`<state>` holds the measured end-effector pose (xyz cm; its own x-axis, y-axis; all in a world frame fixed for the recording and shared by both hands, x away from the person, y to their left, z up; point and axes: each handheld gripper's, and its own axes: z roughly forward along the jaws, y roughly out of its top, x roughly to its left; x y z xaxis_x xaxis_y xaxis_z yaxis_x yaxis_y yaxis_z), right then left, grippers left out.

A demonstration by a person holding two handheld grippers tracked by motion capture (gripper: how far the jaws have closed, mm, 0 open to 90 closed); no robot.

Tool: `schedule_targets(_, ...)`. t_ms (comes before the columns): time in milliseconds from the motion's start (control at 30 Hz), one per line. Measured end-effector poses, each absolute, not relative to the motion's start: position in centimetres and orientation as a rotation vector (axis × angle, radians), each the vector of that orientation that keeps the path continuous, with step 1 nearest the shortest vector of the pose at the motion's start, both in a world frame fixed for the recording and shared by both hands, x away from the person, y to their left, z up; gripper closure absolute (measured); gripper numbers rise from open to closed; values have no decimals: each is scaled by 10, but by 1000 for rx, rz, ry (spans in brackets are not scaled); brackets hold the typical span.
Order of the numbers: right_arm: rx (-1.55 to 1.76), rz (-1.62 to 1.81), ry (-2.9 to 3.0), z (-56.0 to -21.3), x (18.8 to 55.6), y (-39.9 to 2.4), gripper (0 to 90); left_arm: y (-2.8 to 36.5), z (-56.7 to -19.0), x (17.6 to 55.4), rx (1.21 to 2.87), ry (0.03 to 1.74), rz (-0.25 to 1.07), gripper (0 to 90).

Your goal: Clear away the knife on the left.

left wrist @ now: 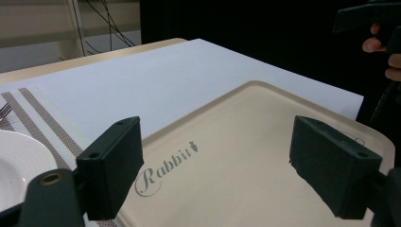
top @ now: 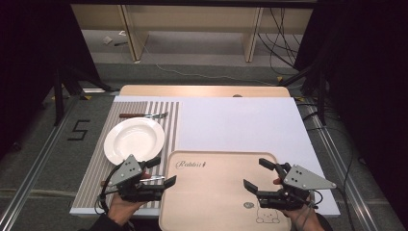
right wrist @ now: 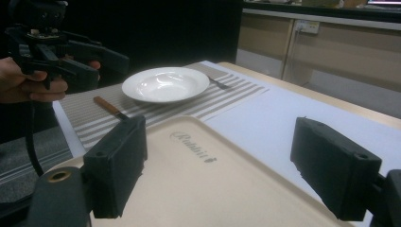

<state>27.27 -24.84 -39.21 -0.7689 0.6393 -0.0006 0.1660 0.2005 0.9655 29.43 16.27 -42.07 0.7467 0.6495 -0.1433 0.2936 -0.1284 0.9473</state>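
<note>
In the high view, the left gripper (top: 162,172) hovered with its jaws spread over the left edge of the tray (top: 211,192), near a knife (top: 154,179) lying on the striped placemat (top: 96,163). The right gripper (top: 254,174) was also spread wide and held nothing above the right part of the tray. The tray lay empty at the near edge of the table, just beside the white plate (top: 133,139); a fork (top: 144,115) rested beyond the plate. A black "5" (top: 78,130) was marked on the floor.

In the left gripper view, the tray (left wrist: 265,156) showed the word "Rabbit" (left wrist: 165,168).

In the right gripper view, the plate (right wrist: 165,84) and the knife (right wrist: 109,108) lay left of the tray (right wrist: 198,189). I judge the step goes best if each gripper closes squarely on its thing, without rushing.
</note>
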Motion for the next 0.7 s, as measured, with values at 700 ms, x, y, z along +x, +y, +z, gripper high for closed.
schedule_targets(700,749,1593,2073,-391,271,-249,204,163,-419,293,1755,733,368,181)
